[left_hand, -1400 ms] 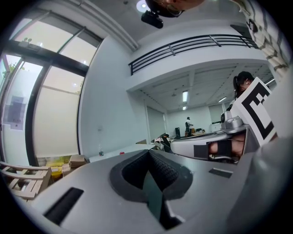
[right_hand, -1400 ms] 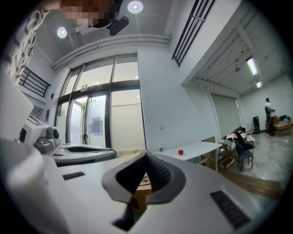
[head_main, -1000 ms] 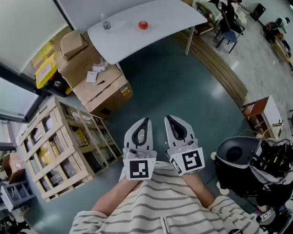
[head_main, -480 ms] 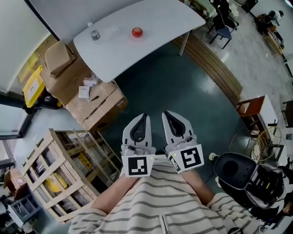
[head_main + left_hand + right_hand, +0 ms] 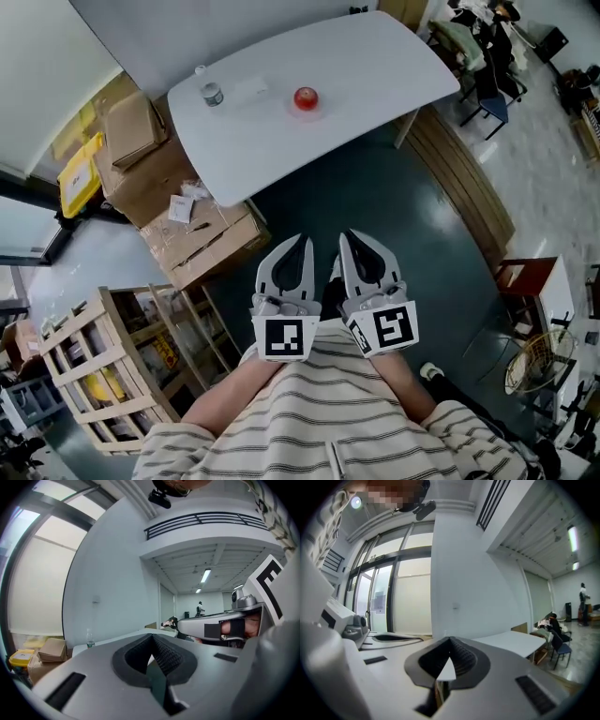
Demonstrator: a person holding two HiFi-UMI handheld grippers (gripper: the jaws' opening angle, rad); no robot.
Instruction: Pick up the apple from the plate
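Observation:
A red apple (image 5: pixel 306 97) rests on a small pale plate (image 5: pixel 307 112) on the white table (image 5: pixel 375 66), far ahead in the head view. Both grippers are held side by side close to the person's striped shirt, well short of the table. My left gripper (image 5: pixel 298 243) is shut with nothing in it. My right gripper (image 5: pixel 348 239) is also shut and empty. In the left gripper view the left gripper (image 5: pixel 151 637) points level at the table's edge (image 5: pixel 117 637); the apple is hidden there. The right gripper (image 5: pixel 450 641) in the right gripper view faces the table top (image 5: pixel 511 641).
A clear water bottle (image 5: pixel 212 93) stands on the table's left part. Cardboard boxes (image 5: pixel 187 211) are piled left of the table, with a wooden crate (image 5: pixel 103 375) nearer. Chairs (image 5: pixel 492 89) and a red-and-white cabinet (image 5: pixel 539 291) stand to the right on the dark green floor (image 5: pixel 375 206).
Both grippers have travelled forward together with the person, still shut. The table with the apple sits nearer and more central; the black bin at the right has dropped out of view.

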